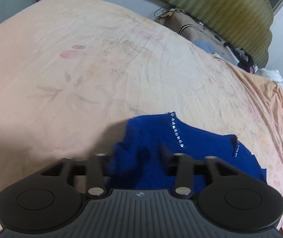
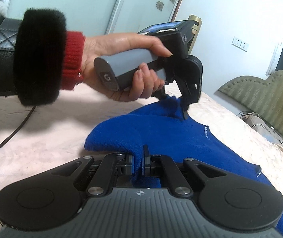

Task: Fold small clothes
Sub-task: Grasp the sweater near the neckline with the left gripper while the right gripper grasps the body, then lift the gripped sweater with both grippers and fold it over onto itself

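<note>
A small blue knit garment (image 1: pixel 197 142) with lines of rhinestones lies on the peach bed sheet (image 1: pixel 82 59). In the left wrist view my left gripper (image 1: pixel 139 152) is over the garment's near left part, its jaws apart, with blue cloth loose between and under them. In the right wrist view my right gripper (image 2: pixel 139 158) is shut on a folded edge of the blue garment (image 2: pixel 161 130), lifted a little off the sheet (image 2: pixel 42 134). A hand (image 2: pixel 125 45) in a black fur cuff holds the left gripper (image 2: pixel 174 105) at the garment's far edge.
A green padded headboard (image 1: pixel 230 10) stands at the bed's far end, with a box and clutter (image 1: pixel 201 29) beside it. A dark cable (image 2: pixel 8 136) runs across the sheet at the left. Wall sockets (image 2: pixel 240 43) and a wardrobe door (image 2: pixel 82 4) are behind.
</note>
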The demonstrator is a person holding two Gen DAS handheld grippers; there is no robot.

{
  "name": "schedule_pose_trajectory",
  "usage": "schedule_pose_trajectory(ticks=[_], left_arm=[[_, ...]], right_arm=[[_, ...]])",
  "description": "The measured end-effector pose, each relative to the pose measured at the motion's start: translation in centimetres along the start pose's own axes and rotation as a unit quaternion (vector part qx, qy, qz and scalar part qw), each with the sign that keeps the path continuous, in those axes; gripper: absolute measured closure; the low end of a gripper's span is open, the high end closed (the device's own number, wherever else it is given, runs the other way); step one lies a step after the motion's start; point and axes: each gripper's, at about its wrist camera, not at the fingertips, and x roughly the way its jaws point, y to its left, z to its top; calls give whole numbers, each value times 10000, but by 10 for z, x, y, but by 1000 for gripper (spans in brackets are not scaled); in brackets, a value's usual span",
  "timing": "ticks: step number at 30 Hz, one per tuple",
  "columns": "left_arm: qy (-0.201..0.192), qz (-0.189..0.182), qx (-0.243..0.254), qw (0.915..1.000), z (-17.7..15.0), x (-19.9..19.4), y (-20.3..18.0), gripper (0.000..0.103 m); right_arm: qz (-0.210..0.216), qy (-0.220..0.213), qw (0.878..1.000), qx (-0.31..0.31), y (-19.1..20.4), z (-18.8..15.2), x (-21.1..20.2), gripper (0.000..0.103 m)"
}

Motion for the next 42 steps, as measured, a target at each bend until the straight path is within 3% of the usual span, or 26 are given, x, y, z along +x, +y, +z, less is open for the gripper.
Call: schedule_pose_trajectory(ticks=[2,3,4,12,21,32,42], left_arm=[[12,219,135,9997,-2,4,-8,61],[97,306,165,9993,-2,7,-10,86],[202,386,164,9989,-1,10,-13,93],[-256,588,278,9976,4,-14,-39,94],[-708,682,625,9932,12,-34,-101,95],[-669,526,1281,9881,4,-15,-190,95],[-423,295,2073,9769,-17,31,-287,95]], right_arm=[[-14,-22,10000,19,0,1,-1,96],[-21,-38,10000,40,-2,2,-2,96],[-37,-66,9999,71,-3,2,-3,96],[-95,-276,9975,638,-33,-2,-18,96],[-389,-532,9882,1379,-81,-18,-48,97],[-882,-689,9663,2318,-131,-59,-88,99],[-1308,-646,9416,3035,-168,-108,-117,99]])
